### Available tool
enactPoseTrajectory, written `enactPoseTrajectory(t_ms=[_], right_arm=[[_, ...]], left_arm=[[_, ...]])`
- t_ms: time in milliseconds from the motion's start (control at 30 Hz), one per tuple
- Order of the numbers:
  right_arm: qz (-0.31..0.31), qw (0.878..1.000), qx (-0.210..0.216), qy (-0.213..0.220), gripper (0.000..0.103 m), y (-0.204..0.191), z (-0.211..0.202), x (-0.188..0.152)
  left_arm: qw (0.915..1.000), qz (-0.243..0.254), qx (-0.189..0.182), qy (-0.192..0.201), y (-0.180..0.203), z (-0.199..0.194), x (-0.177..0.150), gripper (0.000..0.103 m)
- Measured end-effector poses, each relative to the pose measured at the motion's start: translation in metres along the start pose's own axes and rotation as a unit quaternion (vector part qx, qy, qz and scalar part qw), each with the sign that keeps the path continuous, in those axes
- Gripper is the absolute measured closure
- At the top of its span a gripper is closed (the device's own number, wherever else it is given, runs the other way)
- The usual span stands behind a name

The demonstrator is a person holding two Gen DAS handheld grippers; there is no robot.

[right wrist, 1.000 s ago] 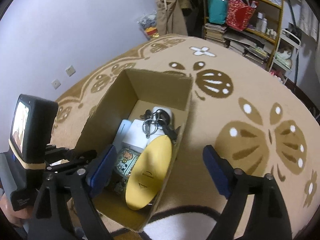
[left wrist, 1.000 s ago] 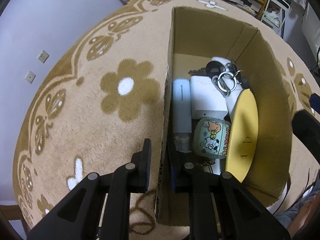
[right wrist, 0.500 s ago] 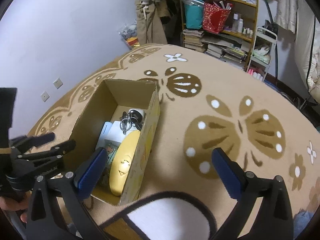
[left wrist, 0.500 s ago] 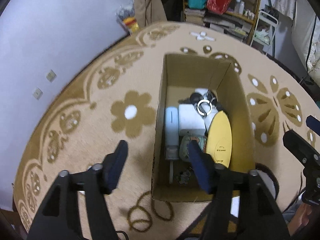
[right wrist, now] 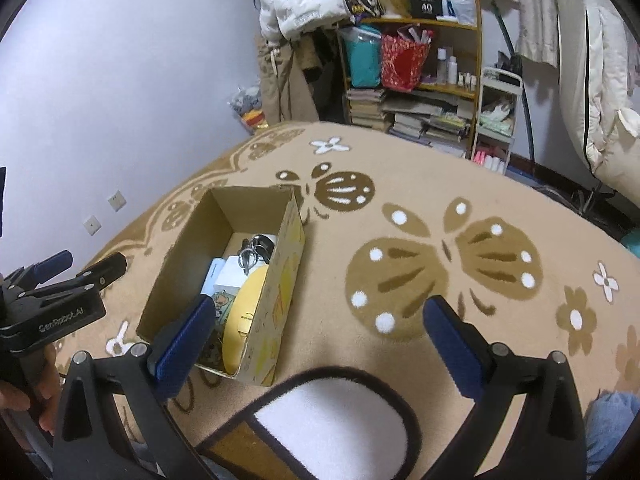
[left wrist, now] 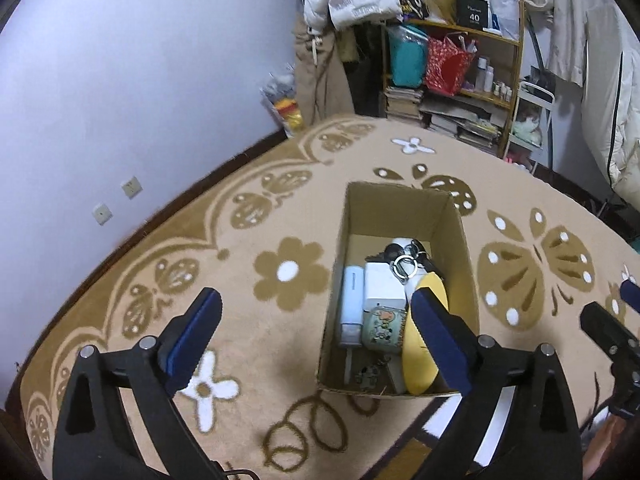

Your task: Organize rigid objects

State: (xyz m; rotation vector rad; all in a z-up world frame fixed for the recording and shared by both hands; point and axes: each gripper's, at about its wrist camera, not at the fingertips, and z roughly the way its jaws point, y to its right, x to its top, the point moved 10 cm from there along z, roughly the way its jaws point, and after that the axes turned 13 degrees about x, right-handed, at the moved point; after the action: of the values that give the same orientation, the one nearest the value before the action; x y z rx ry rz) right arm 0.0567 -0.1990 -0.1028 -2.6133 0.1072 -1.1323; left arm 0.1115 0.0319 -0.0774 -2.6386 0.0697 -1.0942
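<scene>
My left gripper (left wrist: 316,332) has just let its jaws swing wide apart, and nothing is between them. My right gripper (right wrist: 320,340) has its jaws wide apart too, with only rug (right wrist: 440,184) under them.

The cardboard box (left wrist: 466,248) sits on the rug, just in front of me and a bit to my right in the left view. All the hard things I can see are inside it: a yellow oval thing (left wrist: 416,360), a small white box (left wrist: 384,286), a pale blue bottle (left wrist: 352,304), a cartoon cup (left wrist: 382,326) and a bunch of keys (left wrist: 404,262).

I think the tidy-up is nearly done, so the step now is to pull both grippers up and away. To do it well, I should keep my jaws wide and go slowly, so I don't bump the box wall or tip it.

The box's long side runs away from me, toward the shelves (left wrist: 460,60). The blue bottle lies flat along that same line. The yellow oval stands on its edge, leaning on the right wall.
</scene>
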Motion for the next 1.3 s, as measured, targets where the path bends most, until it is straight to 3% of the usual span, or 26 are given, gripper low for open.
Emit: enactPoseTrajectory(t_ms=[200,433,633,1067,1300], right_arm=[[-0.005,0.998,0.003,0.063,0.000,-0.002,-0.022,0.003],[-0.004,0.995,-0.007,0.103,0.000,0.004,-0.041,-0.001],[0.002,0.992,-0.006,0.124,0.000,0.006,-0.061,-0.004],[-0.048,0.983,-0.029,0.177,0.000,-0.007,-0.099,-0.019],[-0.031,0.981,-0.005,0.193,0.000,-0.004,-0.101,-0.025]], left_arm=[[0.9991,-0.015,-0.018,0.034,-0.001,-0.028,0.000,0.008],[0.9946,-0.011,-0.014,0.103,0.005,-0.066,0.001,0.007],[0.9930,-0.023,-0.032,0.112,0.005,-0.079,-0.008,0.007],[0.9908,-0.030,-0.004,0.132,-0.011,-0.098,-0.034,0.005],[0.9893,-0.023,-0.001,0.144,-0.011,-0.101,-0.040,0.005]])
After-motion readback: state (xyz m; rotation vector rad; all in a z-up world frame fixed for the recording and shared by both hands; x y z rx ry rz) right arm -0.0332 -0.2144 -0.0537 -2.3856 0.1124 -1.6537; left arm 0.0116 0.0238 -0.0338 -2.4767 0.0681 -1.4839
